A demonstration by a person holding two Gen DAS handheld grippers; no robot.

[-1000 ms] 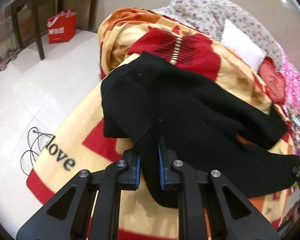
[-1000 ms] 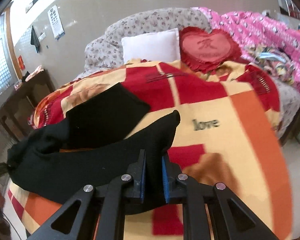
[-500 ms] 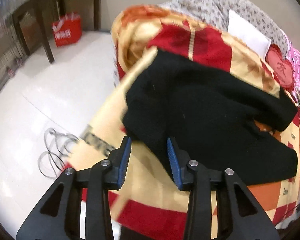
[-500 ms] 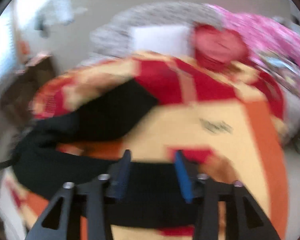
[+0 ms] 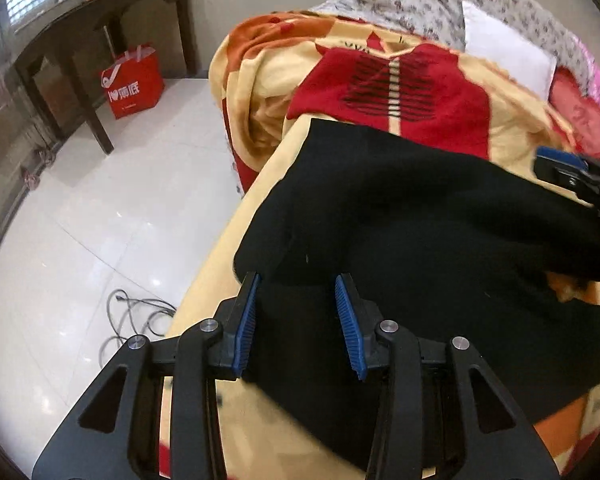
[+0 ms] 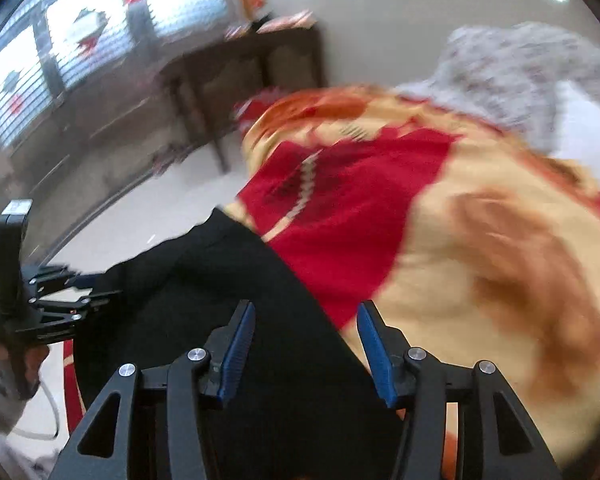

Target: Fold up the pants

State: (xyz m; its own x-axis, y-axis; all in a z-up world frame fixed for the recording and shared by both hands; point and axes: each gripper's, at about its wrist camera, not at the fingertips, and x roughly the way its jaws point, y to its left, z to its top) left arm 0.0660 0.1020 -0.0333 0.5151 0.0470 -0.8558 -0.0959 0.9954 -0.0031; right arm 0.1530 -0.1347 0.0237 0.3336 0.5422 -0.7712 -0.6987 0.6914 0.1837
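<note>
Black fabric pants [image 5: 420, 232] spread flat across the near part of a bed covered by a yellow, red and orange patterned blanket [image 5: 412, 88], folded edge toward the floor side at left. Left gripper [image 5: 296, 320] just opened, blue pads apart, hovering over the near left corner of the pants without pressing it. Right gripper [image 6: 306, 344] likewise just opened, jaws wide over the pants' right edge where black cloth meets blanket, nothing clamped.

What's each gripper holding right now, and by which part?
Nothing. Left gripper and right gripper have just been opening; the blue-padded fingers stand apart over the black fabric pants, which lie released on the red-and-yellow blanket.
</note>
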